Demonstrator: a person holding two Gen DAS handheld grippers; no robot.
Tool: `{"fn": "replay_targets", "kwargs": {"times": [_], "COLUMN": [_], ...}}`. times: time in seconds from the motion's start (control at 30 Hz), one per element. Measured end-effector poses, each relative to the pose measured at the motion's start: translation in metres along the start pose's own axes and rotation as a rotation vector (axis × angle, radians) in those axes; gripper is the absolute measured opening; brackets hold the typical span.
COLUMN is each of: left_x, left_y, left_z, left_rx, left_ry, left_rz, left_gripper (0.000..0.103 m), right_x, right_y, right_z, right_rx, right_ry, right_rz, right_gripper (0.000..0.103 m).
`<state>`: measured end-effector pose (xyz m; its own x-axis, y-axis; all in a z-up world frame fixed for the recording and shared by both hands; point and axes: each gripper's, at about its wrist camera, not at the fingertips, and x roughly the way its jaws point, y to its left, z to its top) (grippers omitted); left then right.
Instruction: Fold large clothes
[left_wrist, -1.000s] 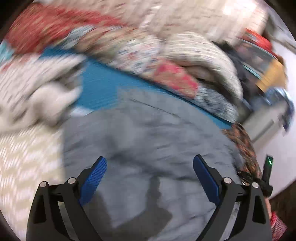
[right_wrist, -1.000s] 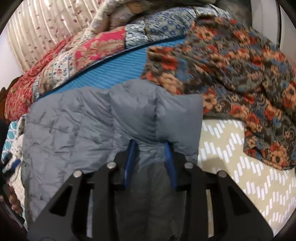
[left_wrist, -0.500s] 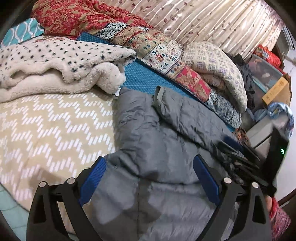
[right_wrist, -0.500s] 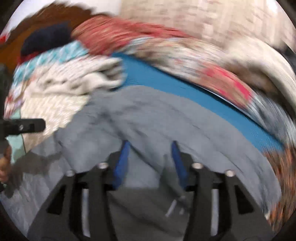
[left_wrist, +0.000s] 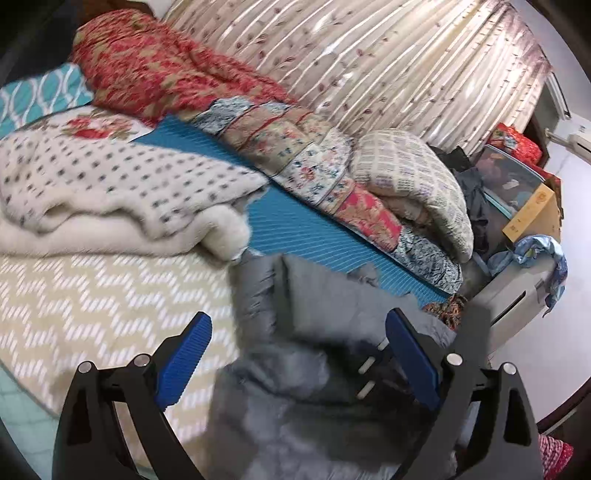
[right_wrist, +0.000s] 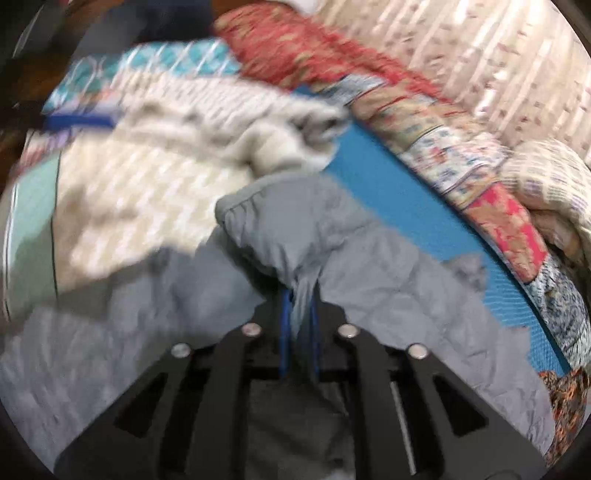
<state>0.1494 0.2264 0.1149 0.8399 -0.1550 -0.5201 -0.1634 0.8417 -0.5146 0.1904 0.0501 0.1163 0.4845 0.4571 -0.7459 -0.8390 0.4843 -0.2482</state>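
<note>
The right gripper (right_wrist: 298, 314) has its two blue pads almost together, and a bunched fold of the grey puffer jacket (right_wrist: 388, 280) is pinched between them. These jaws have just been closing, and the jacket cloth sits in the narrow gap. From this pinch the grey fabric spreads out to both sides, and one sleeve with an elastic cuff (right_wrist: 236, 210) reaches up and to the left, in front of the pads.

The left gripper (left_wrist: 297, 360) stands wide open. Its blue pads (left_wrist: 186, 360) are far apart and hold nothing; the grey jacket (left_wrist: 295, 314) lies below and between them, not pressed by either pad. In the left wrist view a dark blurred shape with pale bars sits on the jacket near the right pad; I cannot tell surely what it is.

The jacket rests on a bed, partly on a beige cover with a white zigzag pattern (left_wrist: 92, 295) and partly on a blue ribbed mat (left_wrist: 306, 229). Beyond it lies a folded white fleece blanket with dark dots (left_wrist: 110, 184). Further back a long patchwork quilt roll (left_wrist: 314, 173) lies along the mat, next to a red floral blanket (left_wrist: 159, 74). Behind all this hangs a pale pleated curtain (left_wrist: 388, 66).
</note>
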Motion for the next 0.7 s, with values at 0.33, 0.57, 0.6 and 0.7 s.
{"fn": "replay_targets", "kwargs": {"times": [0.33,0.57,0.6,0.7], "left_x": [0.059,0.124,0.139,0.17], "left_y": [-0.053,-0.072,-0.068,-0.056], "left_z": [0.003,-0.014,-0.021,-0.042], "left_rx": [0.129,0.248,0.258,0.306], "left_ry": [0.063,0.171,0.214,0.328], "left_rz": [-0.064,0.027,0.068,0.157], "left_gripper": [0.0,0.0,0.0,0.0], "right_x": [-0.081,-0.068,-0.064,-0.058], "right_y": [-0.097,-0.205,-0.218,-0.247], "right_z": [-0.077,-0.162,-0.175,-0.206], "right_rx": [0.477,0.836,0.867,0.925], "right_ry": [-0.114,0.049,0.071,0.114], "right_rz": [0.126,-0.045,-0.086,-0.215], "right_gripper": [0.067,0.067,0.066,0.066]}}
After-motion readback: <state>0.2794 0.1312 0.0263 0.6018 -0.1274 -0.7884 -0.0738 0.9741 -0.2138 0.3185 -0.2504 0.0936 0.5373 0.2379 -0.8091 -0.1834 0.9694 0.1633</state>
